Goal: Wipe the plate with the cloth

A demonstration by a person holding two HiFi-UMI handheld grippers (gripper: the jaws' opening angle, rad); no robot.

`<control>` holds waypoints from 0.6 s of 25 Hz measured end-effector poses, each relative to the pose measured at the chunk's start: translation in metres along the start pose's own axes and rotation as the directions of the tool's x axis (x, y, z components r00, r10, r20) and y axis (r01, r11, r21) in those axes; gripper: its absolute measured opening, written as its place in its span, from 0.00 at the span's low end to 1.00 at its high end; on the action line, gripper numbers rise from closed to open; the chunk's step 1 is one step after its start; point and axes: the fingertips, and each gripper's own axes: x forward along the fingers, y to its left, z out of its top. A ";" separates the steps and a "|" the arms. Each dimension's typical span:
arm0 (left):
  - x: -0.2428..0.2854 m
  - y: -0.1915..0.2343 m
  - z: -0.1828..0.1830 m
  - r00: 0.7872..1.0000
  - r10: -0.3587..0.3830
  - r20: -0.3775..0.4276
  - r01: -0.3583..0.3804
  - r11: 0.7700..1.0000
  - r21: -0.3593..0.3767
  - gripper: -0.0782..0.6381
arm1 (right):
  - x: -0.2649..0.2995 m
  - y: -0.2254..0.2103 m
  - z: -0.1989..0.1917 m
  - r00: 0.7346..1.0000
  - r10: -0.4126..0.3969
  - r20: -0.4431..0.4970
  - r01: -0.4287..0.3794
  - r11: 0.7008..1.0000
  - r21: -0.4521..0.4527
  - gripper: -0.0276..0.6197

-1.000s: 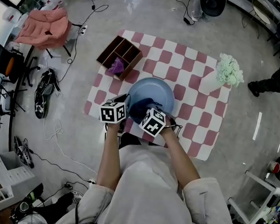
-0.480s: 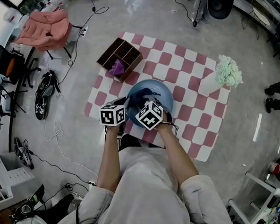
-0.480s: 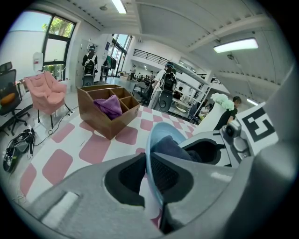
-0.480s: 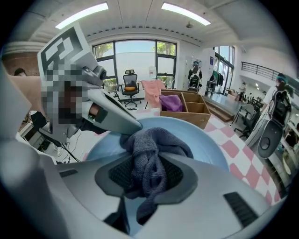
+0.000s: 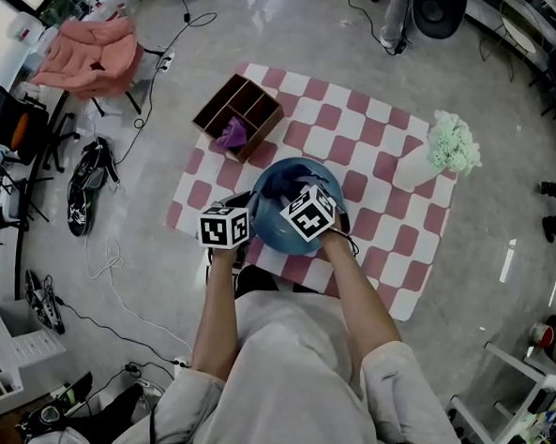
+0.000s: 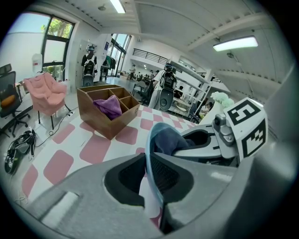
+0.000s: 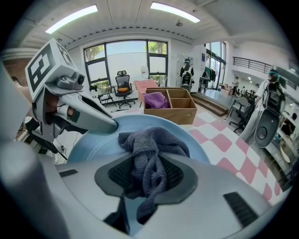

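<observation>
Clamping the near-left rim of the blue plate [image 5: 279,237], the left tool [image 6: 152,179] has its two jaws drawn in tight on either face of that edge, which runs up between them in the left gripper view. The right tool [image 7: 149,179] comes in over the plate's near-right side, and its jaws are closed on a bunched dark grey-blue cloth [image 7: 150,148]. The cloth hangs down between the jaws, and its free end lies crumpled on the plate's inner face, about the middle. The two tools sit close together at the plate's near edge, each topped by its marker cube.

Under the plate lies a pink-and-white checked mat [image 5: 380,166], spread on the pale floor [image 5: 161,284]. Beyond the plate and to its left, at the mat's far-left corner, sits a wooden box [image 5: 240,111] divided into compartments. A purple rag [image 5: 232,132] is tucked into the compartment nearest the plate. Beyond the plate and to its right, near the mat's far-right corner, is a white vase [image 5: 415,164] with pale green flowers. Far off to the plate's left, off the mat, a pink garment [image 5: 86,54] is draped over a seat.
</observation>
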 end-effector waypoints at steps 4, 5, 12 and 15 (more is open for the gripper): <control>0.001 0.001 0.000 1.000 -0.004 -0.004 0.004 1.000 0.000 0.15 | -0.002 -0.014 -0.010 1.000 -0.019 -0.014 0.019 0.999 0.036 0.25; 0.002 0.002 0.000 1.000 -0.006 -0.006 0.006 1.000 0.002 0.15 | -0.003 -0.018 -0.014 1.000 -0.025 -0.020 0.026 0.999 0.043 0.25; 0.007 0.006 -0.002 1.000 -0.010 -0.027 0.010 1.000 0.000 0.15 | -0.012 -0.036 -0.048 0.994 -0.045 -0.097 0.054 0.995 0.090 0.25; 0.010 0.009 -0.001 0.999 -0.013 -0.031 0.013 1.000 -0.002 0.15 | -0.018 -0.038 -0.065 0.989 -0.051 -0.138 0.065 0.993 0.095 0.25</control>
